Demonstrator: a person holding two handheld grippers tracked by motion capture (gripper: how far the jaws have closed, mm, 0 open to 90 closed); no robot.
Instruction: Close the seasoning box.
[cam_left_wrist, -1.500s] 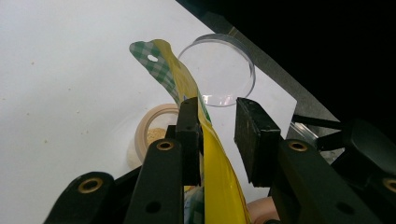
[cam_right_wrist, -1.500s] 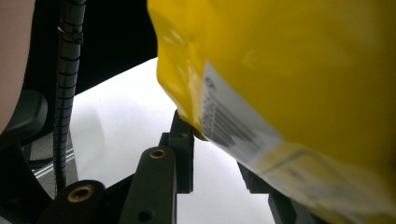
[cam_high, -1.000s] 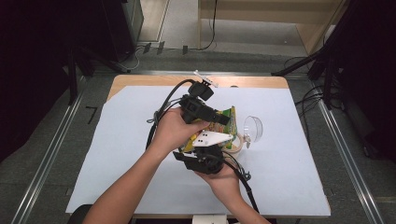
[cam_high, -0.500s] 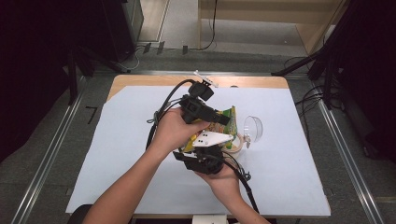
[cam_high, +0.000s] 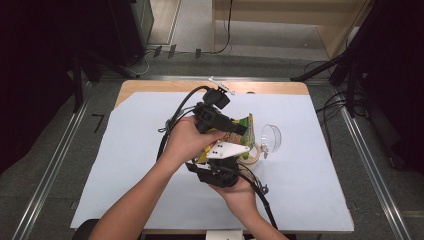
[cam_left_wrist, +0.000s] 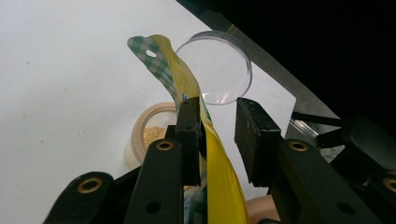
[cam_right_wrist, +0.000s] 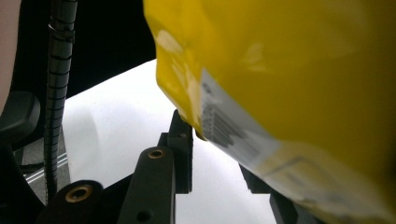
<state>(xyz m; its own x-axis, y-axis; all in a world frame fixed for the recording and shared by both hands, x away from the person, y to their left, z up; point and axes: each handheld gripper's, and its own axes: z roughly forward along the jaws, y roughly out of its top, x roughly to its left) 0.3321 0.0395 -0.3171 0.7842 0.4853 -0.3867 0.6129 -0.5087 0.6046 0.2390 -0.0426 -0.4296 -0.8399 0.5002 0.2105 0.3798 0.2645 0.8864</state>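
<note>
Yellow film of a snack pouch (cam_left_wrist: 196, 100) is seen between the jaws of the left gripper (cam_left_wrist: 218, 135); it lies against one pad, a gap shows beside the other, so the jaws stand apart. Just beyond, a small tan cup (cam_left_wrist: 148, 135) of crumbs and a clear round lid (cam_left_wrist: 219, 70) rest on white paper (cam_high: 125, 150) covering a wooden table (cam_high: 150, 86), grey floor around. The right gripper (cam_right_wrist: 210, 154) is largely hidden behind the pouch; its grip cannot be told.
</note>
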